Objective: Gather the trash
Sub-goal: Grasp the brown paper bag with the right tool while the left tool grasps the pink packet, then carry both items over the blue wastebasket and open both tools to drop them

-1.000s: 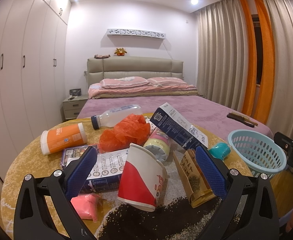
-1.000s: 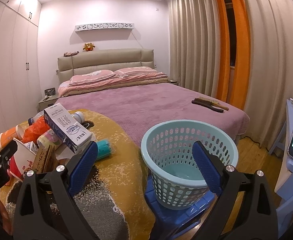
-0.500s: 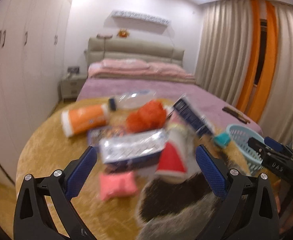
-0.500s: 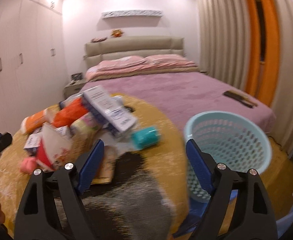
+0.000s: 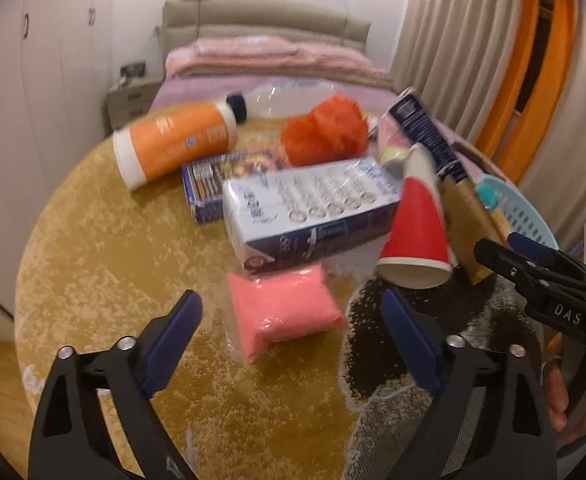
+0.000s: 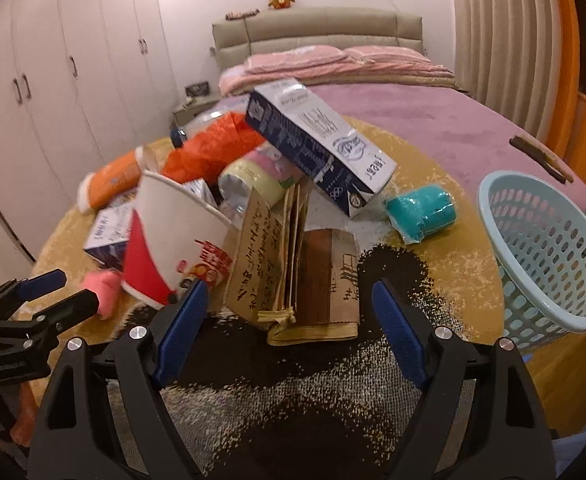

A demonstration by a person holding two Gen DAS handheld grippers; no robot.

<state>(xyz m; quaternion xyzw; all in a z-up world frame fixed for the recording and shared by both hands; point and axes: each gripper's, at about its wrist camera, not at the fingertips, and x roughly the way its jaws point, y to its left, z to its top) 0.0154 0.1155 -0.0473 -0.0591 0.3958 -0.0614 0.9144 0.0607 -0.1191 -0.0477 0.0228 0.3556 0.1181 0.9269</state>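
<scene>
Pink packet [image 5: 285,312] lies just ahead between the wide-open, empty left gripper [image 5: 289,320] fingers, while the right gripper [image 6: 289,312], equally open, faces a brown paper bag [image 6: 305,280].

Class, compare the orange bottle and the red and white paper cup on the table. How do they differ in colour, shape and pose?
The orange bottle is a cylinder, orange with white ends; the paper cup is a cone shape, red and white. The bottle lies flat on its side; the cup stands tilted, mouth down. Both are in the trash pile, untouched by either claw.
</scene>
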